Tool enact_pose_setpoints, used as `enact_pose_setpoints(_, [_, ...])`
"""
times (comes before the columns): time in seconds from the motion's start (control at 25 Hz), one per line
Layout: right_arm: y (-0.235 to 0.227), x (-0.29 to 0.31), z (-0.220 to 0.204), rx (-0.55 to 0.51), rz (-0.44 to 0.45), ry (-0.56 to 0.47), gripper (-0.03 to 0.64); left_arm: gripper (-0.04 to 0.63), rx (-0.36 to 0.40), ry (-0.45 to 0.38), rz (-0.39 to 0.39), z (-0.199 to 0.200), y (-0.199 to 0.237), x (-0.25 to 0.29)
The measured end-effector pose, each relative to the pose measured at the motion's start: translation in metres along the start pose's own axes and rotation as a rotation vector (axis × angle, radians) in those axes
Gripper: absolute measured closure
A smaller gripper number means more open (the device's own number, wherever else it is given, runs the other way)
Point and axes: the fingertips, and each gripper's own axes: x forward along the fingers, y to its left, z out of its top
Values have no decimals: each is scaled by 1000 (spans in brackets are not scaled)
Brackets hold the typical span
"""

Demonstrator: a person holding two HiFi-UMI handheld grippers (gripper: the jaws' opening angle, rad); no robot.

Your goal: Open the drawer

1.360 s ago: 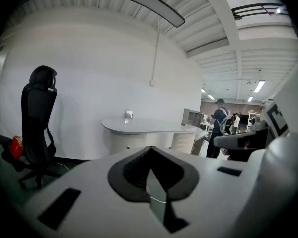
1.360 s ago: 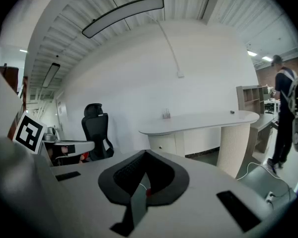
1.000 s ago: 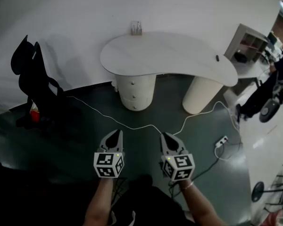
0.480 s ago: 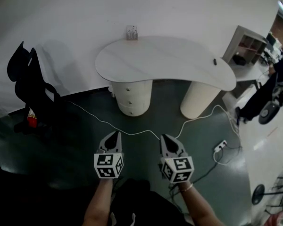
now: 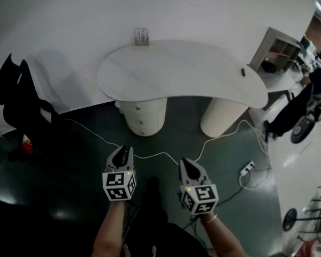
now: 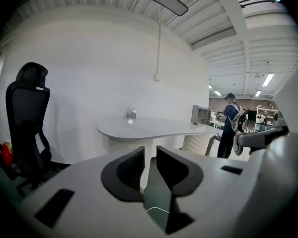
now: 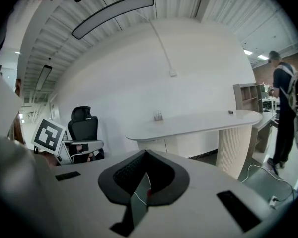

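vs 1 s back: the head view has closed in. The desk [image 5: 182, 68] sits bigger and further left in frame, and the chair [image 5: 21, 98] has slid toward the left edge. The left claw [image 5: 124, 151] was pinched shut then; now its jaws are opening, with a narrow gap and nothing between them. The white cable [image 5: 150, 155] on the floor [image 5: 69, 159] now runs just past its tips. The right claw [image 5: 186, 165] is unchanged: jaws together, empty.

The drawer unit [image 5: 143, 114] is the round white pedestal under the desk's left end, well ahead of both claws and slightly left of the midline between them. It stands upright, long axis vertical, with the drawers stacked one above another. The knobbed fronts face out toward the person. All fronts look flush, none pulled out.

In the left gripper view, the left claw [image 6: 149, 152] points at the pedestal [image 6: 126, 145], whose white side shows through the jaw gap. In the right gripper view, the right claw [image 7: 145, 155] has its tips meeting and aims at the desk [image 7: 198, 120].
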Motion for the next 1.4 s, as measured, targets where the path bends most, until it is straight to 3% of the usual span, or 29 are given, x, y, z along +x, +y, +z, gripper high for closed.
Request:
enact_pose_setpoints(0.32, [-22, 88, 11, 21, -23, 48, 614, 442, -37, 86, -35, -9, 36, 87])
enact_pose_setpoints(0.68, [-34, 178, -3, 36, -11, 118, 614, 376, -53, 206, -43, -56, 68, 174])
enact_pose_setpoints(1.04, [-57, 239, -78, 31, 34, 133, 614, 365, -54, 240, -19, -154, 81, 253])
enact_pose_setpoints(1.4, [-94, 307, -186, 14, 53, 103, 614, 365, -34, 229, -1, -263, 98, 335])
